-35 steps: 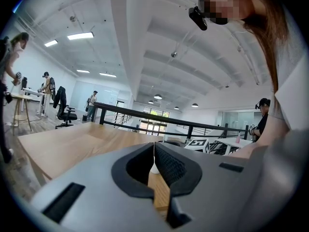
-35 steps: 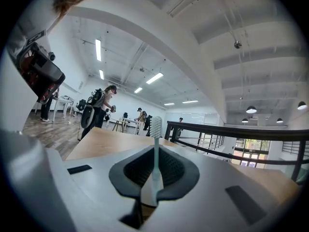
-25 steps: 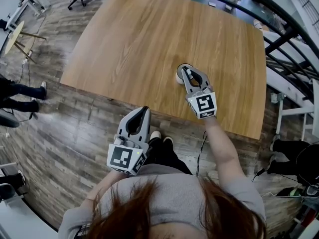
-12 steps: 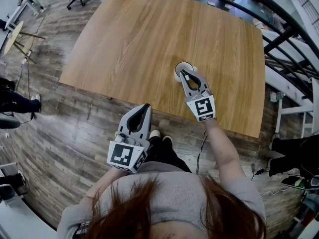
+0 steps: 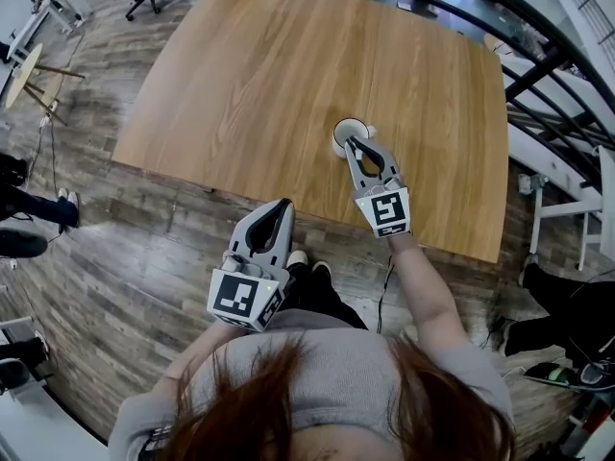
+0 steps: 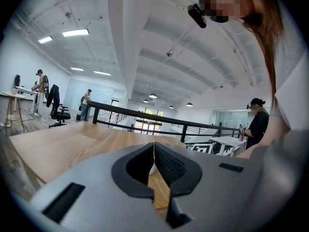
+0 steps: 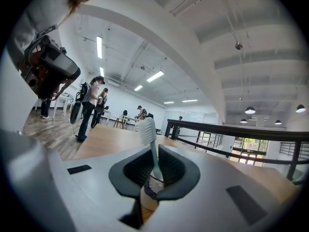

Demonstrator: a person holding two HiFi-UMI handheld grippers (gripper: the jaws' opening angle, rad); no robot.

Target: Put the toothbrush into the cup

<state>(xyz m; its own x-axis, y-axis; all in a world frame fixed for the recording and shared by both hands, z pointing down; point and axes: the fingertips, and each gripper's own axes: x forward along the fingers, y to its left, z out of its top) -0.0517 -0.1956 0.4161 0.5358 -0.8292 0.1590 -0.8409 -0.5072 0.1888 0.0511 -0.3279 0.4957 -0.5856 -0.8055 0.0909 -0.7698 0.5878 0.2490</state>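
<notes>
over the near half of the wooden table (image 5: 240,65), in the head view, the right claw (image 5: 350,143) reaches out level with its tips right above the mouth of the small white cup (image 5: 341,131), which stands upright on the table, well clear of the edges. the left claw (image 5: 280,206) hangs nearer the person, off the table's near edge and above the plank floor (image 5: 144,238), well apart from the cup

along the left claw's own jaws, in the left gripper view, the two pads meet at their tips with nothing between them; the table top stretches ahead towards a dark railing (image 6: 145,116)

along the right claw's jaws, in the right gripper view, the jaws are nearly together and pinch the thin stem of the toothbrush (image 7: 147,131), which stands upright with its white bristle head above them. just beyond and below the tips the cup shows, and the brush's lower end sits at its dark-rimmed mouth; how far down it reaches i cannot tell
</notes>
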